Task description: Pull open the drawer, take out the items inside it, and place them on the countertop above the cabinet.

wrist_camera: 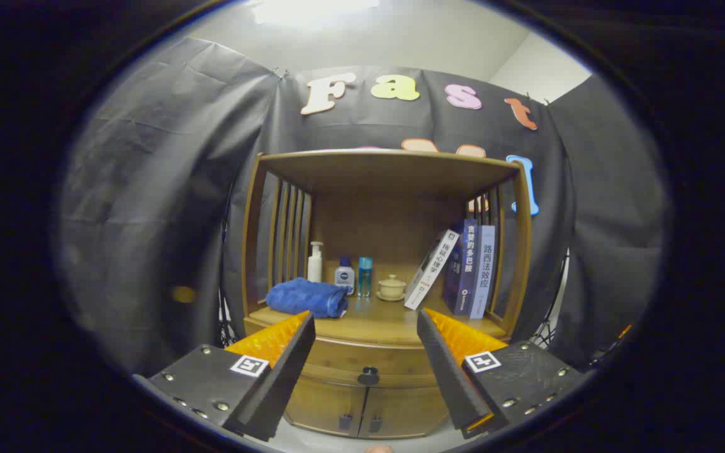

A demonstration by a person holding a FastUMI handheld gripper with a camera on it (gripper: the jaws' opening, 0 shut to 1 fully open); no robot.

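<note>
The gripper [365, 327] hangs in front of a wooden cabinet [255, 226], its two fingers spread wide and grasping nothing. Between them, and some way beyond their tips, sits the drawer [337, 360], a shallow wooden front just under the countertop, closed flush. Its small dark knob [368, 375] lies almost on the line midway between the fingers. Below the drawer are two small cabinet doors [365, 412] with dark pulls, also shut.

The step in hand looks to be the approach to the knob, so nothing of the task is done yet. To do it well, I would keep the knob centred between the fingers while moving in, narrow the gap only when the tips are on either side of it, and then pull straight back along the drawer's travel; a skewed pull could let so small a knob slip out. What lies inside the drawer is hidden.

Above, the countertop [387, 324] already carries a folded blue towel [307, 297] at its left front, and behind it a white pump bottle [315, 262], a small white-and-blue bottle [344, 275], a slim blue bottle [365, 275] and a lidded cream cup on a saucer [391, 287]. Three books [463, 270] lean at the right. The bare middle front seems the best landing place.
</note>
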